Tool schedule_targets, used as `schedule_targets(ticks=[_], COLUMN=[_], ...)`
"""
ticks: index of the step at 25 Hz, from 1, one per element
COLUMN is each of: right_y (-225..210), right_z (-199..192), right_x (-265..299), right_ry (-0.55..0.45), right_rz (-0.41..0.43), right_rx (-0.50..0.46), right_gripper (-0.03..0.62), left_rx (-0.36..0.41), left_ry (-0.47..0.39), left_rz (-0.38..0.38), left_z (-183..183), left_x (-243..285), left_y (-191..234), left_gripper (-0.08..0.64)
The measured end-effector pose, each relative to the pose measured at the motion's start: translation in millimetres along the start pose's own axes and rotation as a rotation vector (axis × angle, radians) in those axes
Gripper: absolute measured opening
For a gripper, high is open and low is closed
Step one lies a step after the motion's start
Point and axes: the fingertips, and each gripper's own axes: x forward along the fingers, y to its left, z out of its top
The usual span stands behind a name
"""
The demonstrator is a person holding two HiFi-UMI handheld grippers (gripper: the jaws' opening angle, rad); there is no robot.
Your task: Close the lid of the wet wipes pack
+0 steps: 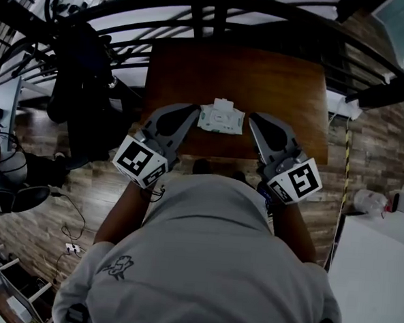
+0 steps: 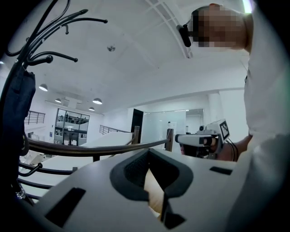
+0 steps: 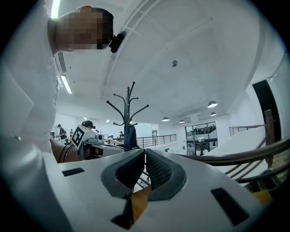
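Observation:
The wet wipes pack [image 1: 222,118], white-green with a white lid piece on top, lies near the front edge of the brown table [image 1: 275,80]. Whether the lid stands up or lies flat I cannot tell. My left gripper [image 1: 193,112] is just left of the pack and my right gripper [image 1: 253,117] just right of it, both held level and apart from it. Both have their jaws together with nothing between them. The pack is hidden in both gripper views: my left gripper [image 2: 148,153] faces the right one, and my right gripper [image 3: 145,152] faces the left one.
A coat stand with dark clothing [image 1: 78,68] stands left of the table and also shows as the coat stand [image 3: 130,108]. A curved dark railing [image 1: 218,5] runs behind the table. A white surface [image 1: 379,271] lies at the lower right. My torso hides the table's near edge.

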Motion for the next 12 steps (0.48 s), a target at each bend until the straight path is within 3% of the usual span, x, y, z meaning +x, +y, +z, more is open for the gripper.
schedule_targets(ticks=[12], right_y=[23.6], right_z=[-19.9], right_x=[36.6], right_ry=[0.044], right_rz=[-0.018], right_rx=[0.013], right_gripper=[0.035], left_rx=[-0.005], left_ry=[0.022], left_rz=[-0.037], left_z=[-12.6], left_x=[-26.6], left_y=[22.7], left_gripper=[0.012])
